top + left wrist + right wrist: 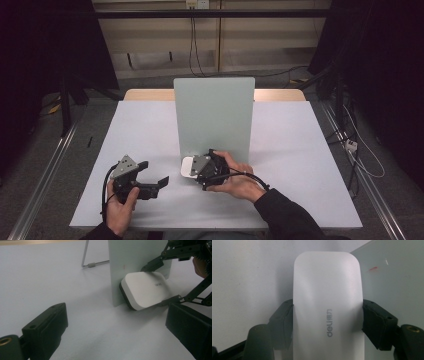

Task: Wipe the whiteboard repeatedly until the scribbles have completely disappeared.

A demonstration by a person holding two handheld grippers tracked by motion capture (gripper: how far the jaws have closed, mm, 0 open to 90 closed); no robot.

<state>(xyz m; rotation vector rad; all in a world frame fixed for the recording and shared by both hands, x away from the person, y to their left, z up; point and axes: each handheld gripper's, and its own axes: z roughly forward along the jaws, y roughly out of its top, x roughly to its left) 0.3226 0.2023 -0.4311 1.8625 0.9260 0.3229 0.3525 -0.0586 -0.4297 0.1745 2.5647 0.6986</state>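
A white block eraser (187,166) with a black felt underside and grey "deli" lettering lies at the foot of an upright pale grey board (214,115). My right gripper (194,169) is shut on its two long sides. In the right gripper view, the pads (284,322) press both flanks of the eraser (328,295), with the board (394,277) to its right. My left gripper (155,173) rests open on the table to the left, nothing between its jaws. In the left gripper view, the eraser (145,288) leans against the board (132,257).
The white table (285,150) has a wooden strip (147,94) along its far edge. A metal stand leg (86,255) props the board from behind. Cables trail over the floor to the right of the table (360,155).
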